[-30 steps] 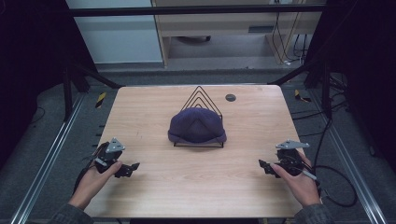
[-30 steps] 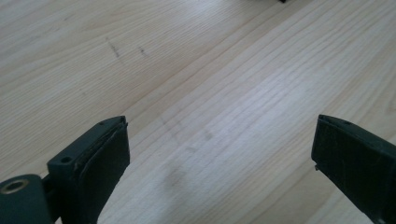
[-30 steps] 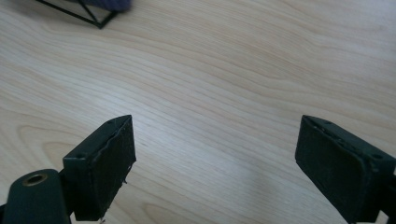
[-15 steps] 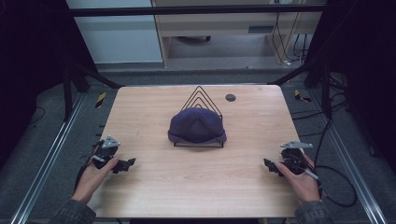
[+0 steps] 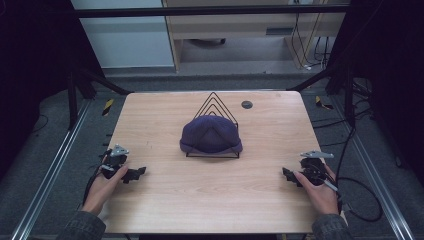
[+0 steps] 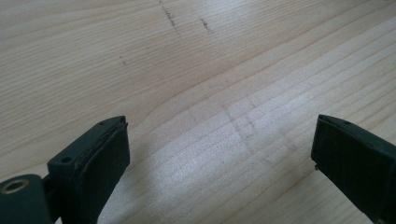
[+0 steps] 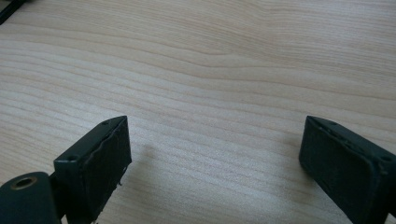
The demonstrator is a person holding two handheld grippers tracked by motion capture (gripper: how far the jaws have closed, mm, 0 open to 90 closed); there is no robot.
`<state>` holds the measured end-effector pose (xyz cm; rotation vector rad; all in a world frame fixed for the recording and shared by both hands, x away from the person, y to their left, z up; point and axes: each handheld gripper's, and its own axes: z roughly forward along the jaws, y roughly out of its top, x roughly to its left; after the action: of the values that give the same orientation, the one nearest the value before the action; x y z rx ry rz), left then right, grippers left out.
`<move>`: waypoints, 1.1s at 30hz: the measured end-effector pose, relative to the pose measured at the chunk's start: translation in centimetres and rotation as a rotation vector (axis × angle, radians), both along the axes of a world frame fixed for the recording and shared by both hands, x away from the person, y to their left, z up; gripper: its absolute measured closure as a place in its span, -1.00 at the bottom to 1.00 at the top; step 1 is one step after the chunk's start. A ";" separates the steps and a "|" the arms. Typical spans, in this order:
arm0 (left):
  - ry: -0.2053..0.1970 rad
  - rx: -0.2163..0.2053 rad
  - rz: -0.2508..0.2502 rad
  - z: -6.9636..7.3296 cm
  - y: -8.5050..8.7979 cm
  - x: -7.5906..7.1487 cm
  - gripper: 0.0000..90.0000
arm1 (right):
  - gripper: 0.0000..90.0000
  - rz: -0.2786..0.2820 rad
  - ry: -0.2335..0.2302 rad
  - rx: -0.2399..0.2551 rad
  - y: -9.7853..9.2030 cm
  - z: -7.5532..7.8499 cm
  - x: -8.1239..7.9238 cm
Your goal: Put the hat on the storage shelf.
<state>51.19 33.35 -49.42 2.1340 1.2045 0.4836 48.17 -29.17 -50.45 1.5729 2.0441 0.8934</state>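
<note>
Resting on a wire rack (image 5: 216,107) at mid-table, a navy beanie (image 5: 210,135) lies well apart from both grippers. Left gripper (image 5: 136,173) and right gripper (image 5: 287,174) sit wide open and empty near the wooden table's (image 5: 210,200) front corners.

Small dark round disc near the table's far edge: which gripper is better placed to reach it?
Probably right: the small dark round disc sits right of centre, nearer the right gripper; the left gripper would reach past the dark blue knit beanie.

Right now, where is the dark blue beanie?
In the high view, the dark blue beanie sits at the table's centre, draped on the front of a black wire rack, with a small dark disc beyond it to the right.
</note>
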 end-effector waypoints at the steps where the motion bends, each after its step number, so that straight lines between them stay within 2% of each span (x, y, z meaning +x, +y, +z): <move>1: 0.000 0.000 0.000 0.0 0.0 0.0 -0.91 | -0.80 0.000 0.000 0.000 0.0 0.0 0.0; 5: 0.025 0.021 -0.017 -0.5 -0.2 0.1 -0.93 | -0.83 -0.004 -0.004 -0.006 0.1 -0.2 0.1; 11: 0.012 0.022 -0.022 -0.8 -0.4 0.2 -1.00 | -0.88 0.006 -0.030 -0.024 0.4 -0.5 0.0; 13: -0.001 0.011 -0.019 -1.0 -0.5 0.2 -1.00 | -0.90 0.011 -0.038 -0.040 0.5 -0.6 -0.1; 14: -0.020 0.003 -0.016 -1.1 -0.4 0.1 -1.00 | -0.90 0.012 -0.040 -0.044 0.6 -0.6 -0.1; 19: -0.042 -0.011 -0.014 -1.3 -0.4 -0.1 -1.00 | -0.91 0.010 -0.055 -0.040 0.6 -0.8 -0.3; 33: -0.041 -0.011 -0.004 -1.4 -0.6 -0.4 -1.00 | -0.93 0.023 -0.056 -0.049 0.6 -0.8 -0.8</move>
<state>50.75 32.76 -50.77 2.1069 1.1775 0.5156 47.41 -28.58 -51.27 1.4855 2.0336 0.8792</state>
